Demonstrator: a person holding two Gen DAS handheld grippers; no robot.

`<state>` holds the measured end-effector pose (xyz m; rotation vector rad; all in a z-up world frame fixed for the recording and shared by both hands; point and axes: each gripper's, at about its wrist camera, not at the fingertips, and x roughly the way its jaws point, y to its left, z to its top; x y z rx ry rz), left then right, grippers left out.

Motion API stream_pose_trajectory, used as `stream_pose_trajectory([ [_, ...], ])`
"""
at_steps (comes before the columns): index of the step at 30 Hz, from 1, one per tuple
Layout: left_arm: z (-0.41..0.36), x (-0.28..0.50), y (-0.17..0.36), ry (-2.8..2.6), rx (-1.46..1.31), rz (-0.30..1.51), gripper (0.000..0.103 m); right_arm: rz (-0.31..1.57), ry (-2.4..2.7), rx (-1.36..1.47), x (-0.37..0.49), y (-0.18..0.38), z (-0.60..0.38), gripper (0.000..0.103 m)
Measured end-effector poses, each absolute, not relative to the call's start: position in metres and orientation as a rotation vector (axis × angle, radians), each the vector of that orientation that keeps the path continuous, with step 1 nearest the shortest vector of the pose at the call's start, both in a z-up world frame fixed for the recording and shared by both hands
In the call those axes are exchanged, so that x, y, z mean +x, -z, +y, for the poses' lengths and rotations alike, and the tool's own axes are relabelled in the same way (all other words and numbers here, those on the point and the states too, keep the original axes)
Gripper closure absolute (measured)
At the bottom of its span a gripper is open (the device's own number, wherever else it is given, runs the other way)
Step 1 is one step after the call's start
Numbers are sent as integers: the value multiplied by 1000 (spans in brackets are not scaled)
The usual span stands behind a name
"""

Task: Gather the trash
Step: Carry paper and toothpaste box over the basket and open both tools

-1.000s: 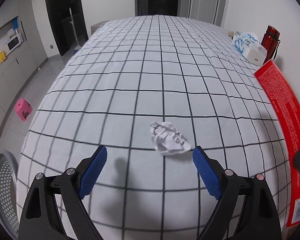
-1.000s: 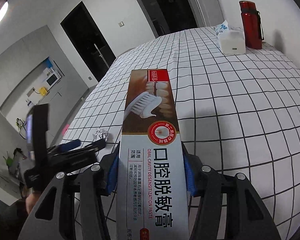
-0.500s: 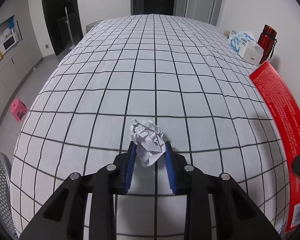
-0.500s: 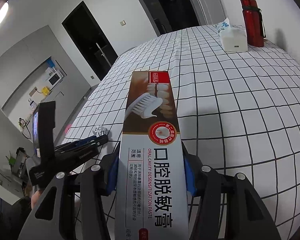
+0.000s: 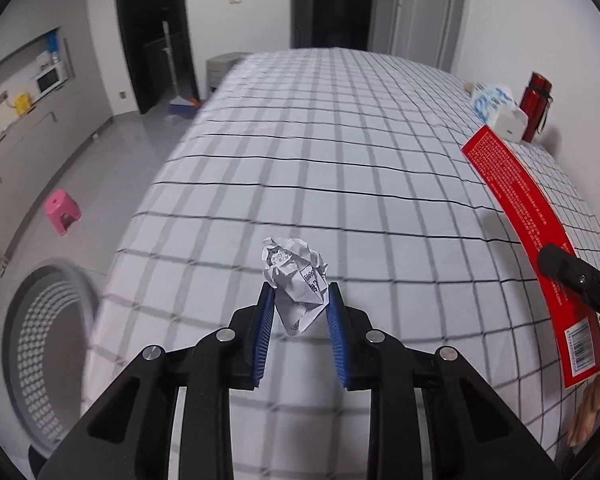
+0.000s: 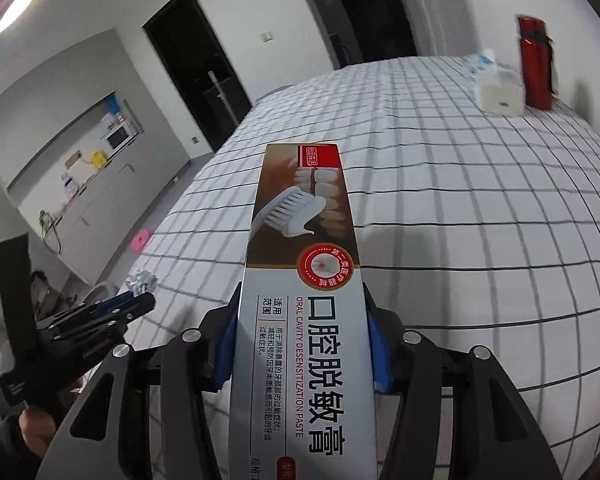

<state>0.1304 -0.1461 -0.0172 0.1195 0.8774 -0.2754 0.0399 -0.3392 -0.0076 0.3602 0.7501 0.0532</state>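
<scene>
Left wrist view is showing the left gripper (image 5: 298, 316) with its blue pads (image 5: 265, 334) pinching a crumpled paper ball (image 5: 296, 286) — the wad is sticking out past the fingertips, over the white checked counter (image 5: 340, 168). Its jaws are standing narrow, only the paper between them. Low on the left, beside the counter's edge, a grey perforated basket (image 5: 48, 344) is sitting on the floor; nothing can be made out inside it through the blur. Along the right edge the red side of a toothpaste box (image 5: 532, 232) is angling across the view, with a black finger of the right gripper (image 5: 576, 280) lying against it.

From the right wrist camera, the right gripper (image 6: 302, 344) is clamping that toothpaste box (image 6: 300, 312) between its blue pads, jaws held partway apart by the box's width — the carton is pointing forward above the counter (image 6: 480, 208). At left, the left gripper (image 6: 134, 302) is carrying the paper ball (image 6: 142, 280) at its tip. Far back on the counter, a tissue pack (image 6: 498, 92) and a red flask (image 6: 536, 64) are standing side by side.
</scene>
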Motion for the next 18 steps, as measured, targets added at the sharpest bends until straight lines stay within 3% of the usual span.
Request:
stream_pose_trajectory([
  [18, 59, 82, -5, -8, 27, 805, 77, 811, -409, 270, 72, 0, -108, 52],
])
